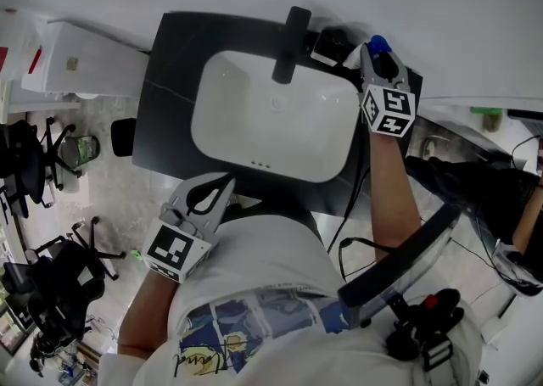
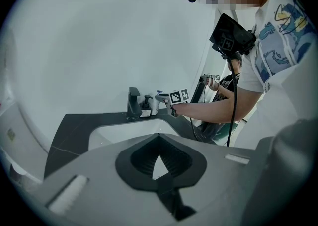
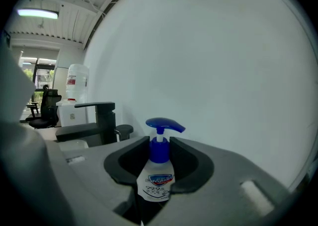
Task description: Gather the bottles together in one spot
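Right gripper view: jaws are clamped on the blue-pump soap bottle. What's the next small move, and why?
Probably ease the soap bottle down onto the counter beside the dark pump bottle by the faucet, then open. The right gripper grips it, and the left gripper view shows it close to that bottle.

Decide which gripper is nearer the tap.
Right. The right gripper is beside the tap, behind the basin; the left gripper is across the basin, at the counter's front.

Bright, even light; a ceiling strip light (image 3: 37,14) glows; gripper views bulge, corners black.
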Tool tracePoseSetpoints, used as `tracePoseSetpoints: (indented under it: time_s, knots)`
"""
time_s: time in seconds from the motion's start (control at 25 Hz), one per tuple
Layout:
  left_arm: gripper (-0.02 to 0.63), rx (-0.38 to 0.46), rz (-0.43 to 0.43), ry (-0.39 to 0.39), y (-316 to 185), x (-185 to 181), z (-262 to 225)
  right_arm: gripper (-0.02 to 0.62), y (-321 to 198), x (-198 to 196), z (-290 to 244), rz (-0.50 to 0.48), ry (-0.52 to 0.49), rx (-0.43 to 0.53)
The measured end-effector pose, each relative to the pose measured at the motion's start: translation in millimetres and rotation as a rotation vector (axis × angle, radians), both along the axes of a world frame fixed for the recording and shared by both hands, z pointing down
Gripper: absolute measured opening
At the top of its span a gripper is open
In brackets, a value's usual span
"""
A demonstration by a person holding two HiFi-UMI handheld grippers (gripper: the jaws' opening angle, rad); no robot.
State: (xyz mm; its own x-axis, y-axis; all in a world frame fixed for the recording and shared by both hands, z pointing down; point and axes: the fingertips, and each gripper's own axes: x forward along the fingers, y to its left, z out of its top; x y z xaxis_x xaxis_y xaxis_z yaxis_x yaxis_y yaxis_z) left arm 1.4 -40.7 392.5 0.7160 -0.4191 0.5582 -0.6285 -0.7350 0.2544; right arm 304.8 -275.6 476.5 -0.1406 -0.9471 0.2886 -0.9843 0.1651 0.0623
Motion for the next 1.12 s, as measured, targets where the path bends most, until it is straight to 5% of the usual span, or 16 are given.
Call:
tracePoseSetpoints:
  time_s: [0.44,0.72,1.12]
  knots:
    - [0.002,-0.008,0.024,0.001,0.3,5.9,7.3,0.132,4.1,2.2,0.7,-0.021,0.022,0.058]
    - [0.002,-0.003,0.026,0.002,3.9,2.8,8.8,0.252,7.9,10.3,2.3,0.02,0.036,0.052]
    - [0.003,0.021,0.064,0.04,15.2,0.3,0.5,0.262,42.5,10.8,-2.7,0.047,0.061,0.033]
